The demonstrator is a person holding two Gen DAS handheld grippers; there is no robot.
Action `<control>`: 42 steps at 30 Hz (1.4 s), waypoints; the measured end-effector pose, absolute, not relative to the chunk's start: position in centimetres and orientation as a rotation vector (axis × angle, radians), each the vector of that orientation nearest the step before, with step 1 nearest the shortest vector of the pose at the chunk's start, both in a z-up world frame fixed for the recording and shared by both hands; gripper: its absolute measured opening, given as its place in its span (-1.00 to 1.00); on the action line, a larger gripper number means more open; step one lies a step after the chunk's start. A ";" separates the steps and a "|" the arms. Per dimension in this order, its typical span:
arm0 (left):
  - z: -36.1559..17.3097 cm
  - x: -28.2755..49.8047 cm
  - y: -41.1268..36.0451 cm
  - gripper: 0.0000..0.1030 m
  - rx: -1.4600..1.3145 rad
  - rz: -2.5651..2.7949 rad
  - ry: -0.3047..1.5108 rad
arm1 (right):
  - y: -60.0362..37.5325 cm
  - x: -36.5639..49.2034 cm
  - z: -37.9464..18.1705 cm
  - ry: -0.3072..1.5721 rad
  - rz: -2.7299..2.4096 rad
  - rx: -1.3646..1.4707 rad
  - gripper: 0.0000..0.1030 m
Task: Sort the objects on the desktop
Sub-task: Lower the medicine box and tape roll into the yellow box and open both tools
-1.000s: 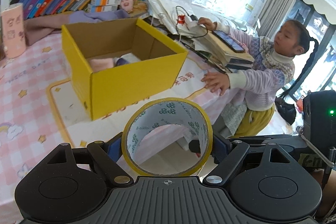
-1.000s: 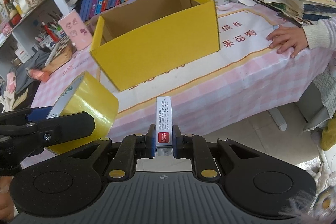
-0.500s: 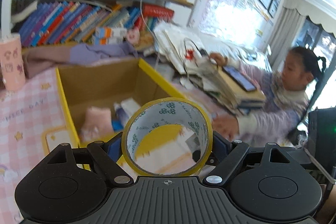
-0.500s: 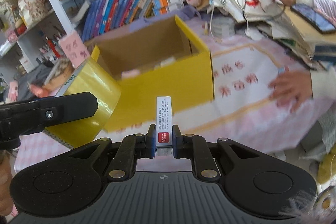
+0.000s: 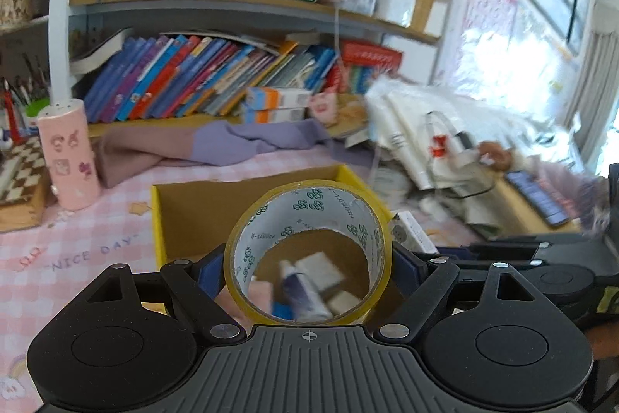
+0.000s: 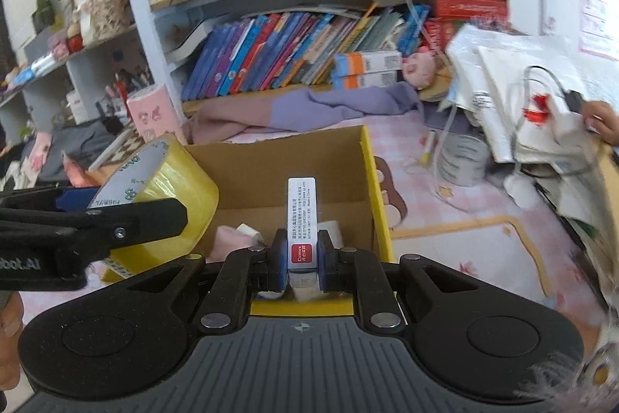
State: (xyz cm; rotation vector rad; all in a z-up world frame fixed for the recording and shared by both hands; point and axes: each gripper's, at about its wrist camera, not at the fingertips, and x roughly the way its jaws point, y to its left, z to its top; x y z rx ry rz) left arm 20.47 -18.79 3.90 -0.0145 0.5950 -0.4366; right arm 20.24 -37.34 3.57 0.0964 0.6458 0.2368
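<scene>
The yellow cardboard box (image 6: 377,188) sits open on the pink checked tabletop (image 5: 77,250), and both tools are over it. The left tool (image 5: 307,268) is closed around a roll of yellow tape (image 5: 307,250), its blue pads pressing the roll's outer sides; the roll stands on edge, its hole facing the camera, above the near part of the box. Through that hole I can see things lying on the box floor: a white-and-purple tube (image 5: 300,291), a white block and something pink, all a bit blurred.

The right tool (image 6: 302,262) is closed narrowly on a slim white stick-shaped pack with a red label (image 6: 302,219), which points forward over the near wall of the box. From that side the tape roll (image 6: 154,196) hangs over the box's left edge, clamped by the left tool's black finger (image 6: 135,225). Inside the box, below the pack, lie a pink soft item (image 6: 232,239) and a couple of white pieces.

Behind the box, a purple and mauve cloth (image 6: 309,107) is heaped along the foot of the bookshelf (image 6: 294,53). To the box's left stands a pink cylinder with stickers (image 5: 69,157); to its right, a pile of white papers and cables (image 6: 522,95), with a child's hand (image 6: 601,120) on them.
</scene>
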 end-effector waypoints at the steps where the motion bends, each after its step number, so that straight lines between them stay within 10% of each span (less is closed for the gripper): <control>1: 3.6 20.8 -19.1 0.65 0.006 -0.421 0.596 | -37.2 21.1 3.3 0.653 0.251 0.083 -0.74; 28: -1.7 27.2 -20.7 0.73 0.190 -0.257 0.764 | -33.3 29.2 -2.6 0.808 0.435 -0.321 -0.73; 34: 0.1 25.9 -20.0 0.83 0.131 -0.254 0.665 | -33.9 28.3 -1.3 0.743 0.435 -0.254 -0.29; 42: 2.8 22.0 -18.3 0.83 0.085 -0.184 0.559 | -34.8 26.0 1.2 0.647 0.407 -0.132 -0.24</control>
